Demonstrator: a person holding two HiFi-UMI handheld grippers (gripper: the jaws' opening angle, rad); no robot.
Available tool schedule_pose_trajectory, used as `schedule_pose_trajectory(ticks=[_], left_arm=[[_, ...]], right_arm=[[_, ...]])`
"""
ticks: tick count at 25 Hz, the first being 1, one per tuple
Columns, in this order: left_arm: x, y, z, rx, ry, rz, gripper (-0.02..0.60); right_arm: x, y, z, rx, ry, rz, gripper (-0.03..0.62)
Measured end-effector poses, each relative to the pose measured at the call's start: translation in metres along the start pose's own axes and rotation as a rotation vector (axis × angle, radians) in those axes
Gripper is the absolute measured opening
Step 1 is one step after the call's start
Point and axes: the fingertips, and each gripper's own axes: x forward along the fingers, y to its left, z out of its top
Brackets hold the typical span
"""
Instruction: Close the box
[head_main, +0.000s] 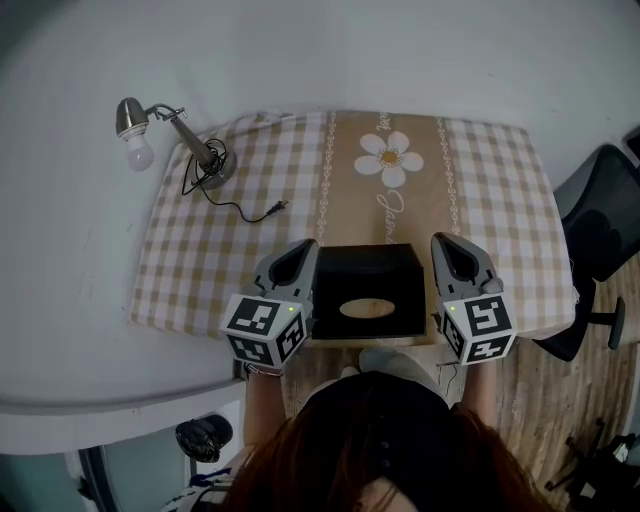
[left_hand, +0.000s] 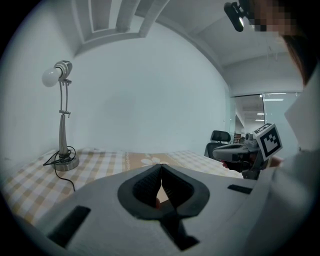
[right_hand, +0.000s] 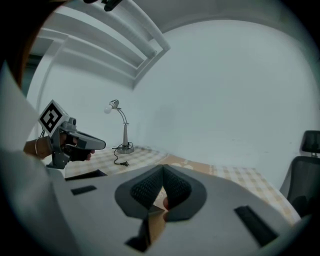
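A black box (head_main: 365, 280) with a tan oval opening in its top sits on the checked tablecloth (head_main: 480, 180) near the table's front edge. My left gripper (head_main: 305, 246) lies along the box's left side and my right gripper (head_main: 443, 240) along its right side, both pointing away from me. In the left gripper view the left gripper (left_hand: 161, 168) has its jaws meeting at the tips, with nothing between them. The right gripper (right_hand: 162, 171) looks the same in its own view. Neither gripper view shows the box.
A silver desk lamp (head_main: 150, 125) stands at the cloth's far left corner, its loose cord and plug (head_main: 250, 212) trailing toward the middle. A black office chair (head_main: 600, 230) is to the right of the table. A white wall runs behind the table.
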Motion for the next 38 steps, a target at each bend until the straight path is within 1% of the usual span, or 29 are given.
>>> schedule_pose_trajectory(ticks=[6, 16, 21, 24, 30, 33, 38], left_arm=[[0.008, 0.015, -0.012, -0.007, 0.041, 0.019, 0.028], [0.018, 0.036, -0.030, -0.039, 0.093, 0.050, 0.028], [0.024, 0.043, -0.045, -0.053, 0.137, 0.063, 0.028], [0.026, 0.045, -0.056, -0.069, 0.169, 0.055, 0.028], [0.033, 0.049, -0.079, -0.085, 0.259, 0.036, 0.028], [0.036, 0.051, -0.090, -0.098, 0.288, 0.028, 0.028], [0.039, 0.055, -0.108, -0.118, 0.358, 0.009, 0.028]], right_arm=[[0.017, -0.003, -0.011, -0.013, 0.032, 0.037, 0.017], [0.033, -0.013, -0.040, 0.009, 0.113, 0.060, 0.017], [0.039, -0.016, -0.050, 0.007, 0.144, 0.061, 0.017], [0.043, -0.015, -0.056, 0.011, 0.165, 0.063, 0.017], [0.051, -0.013, -0.071, 0.019, 0.224, 0.083, 0.017], [0.055, -0.014, -0.080, 0.024, 0.248, 0.089, 0.017], [0.059, -0.015, -0.094, 0.033, 0.306, 0.102, 0.017]])
